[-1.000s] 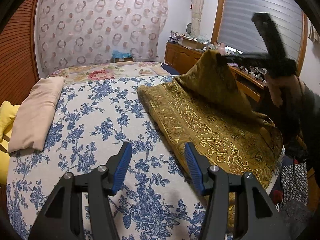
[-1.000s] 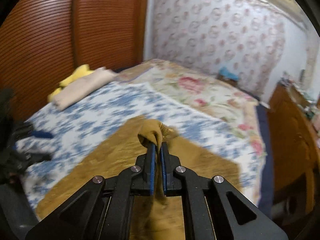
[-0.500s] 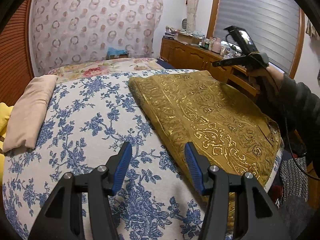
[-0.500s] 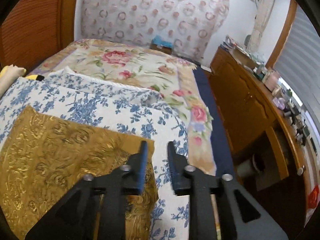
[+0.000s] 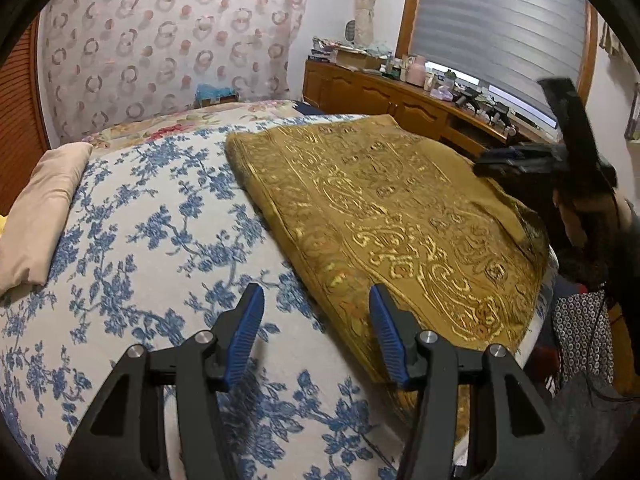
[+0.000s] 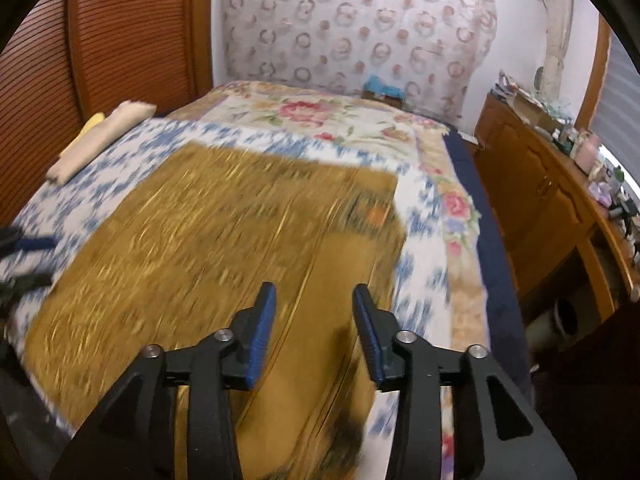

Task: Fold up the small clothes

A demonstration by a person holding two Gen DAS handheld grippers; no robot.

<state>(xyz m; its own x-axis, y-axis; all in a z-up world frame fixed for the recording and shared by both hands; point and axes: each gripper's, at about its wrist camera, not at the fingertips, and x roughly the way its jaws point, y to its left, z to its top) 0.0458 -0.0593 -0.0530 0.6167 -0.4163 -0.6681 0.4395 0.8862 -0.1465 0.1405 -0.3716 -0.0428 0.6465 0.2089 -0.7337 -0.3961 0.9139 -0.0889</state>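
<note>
A mustard-gold patterned cloth [image 5: 400, 216] lies folded flat on the bed's right part. My left gripper [image 5: 316, 332] stands open above the bedspread at the cloth's near left edge, nothing between its fingers. In the right wrist view the same cloth [image 6: 208, 248] looks blurred, spread under my right gripper [image 6: 314, 324]. Its jaws are opening, and nothing is between them. The right gripper [image 5: 520, 160] also shows in the left wrist view, at the cloth's far right edge, held by a hand [image 5: 580, 216].
The bed carries a blue-flowered bedspread [image 5: 140, 248]. A beige pillow [image 5: 40, 208] and a yellow one [image 6: 90, 128] lie along its left side. A wooden sideboard [image 5: 400, 96] with clutter runs along the right, under a window. A patterned curtain [image 6: 360, 20] hangs behind.
My right gripper let go of the raised cloth corner, opened and dropped toward the cloth's right edge. The cloth now lies flat. My left gripper moved slightly closer to the cloth's edge.
</note>
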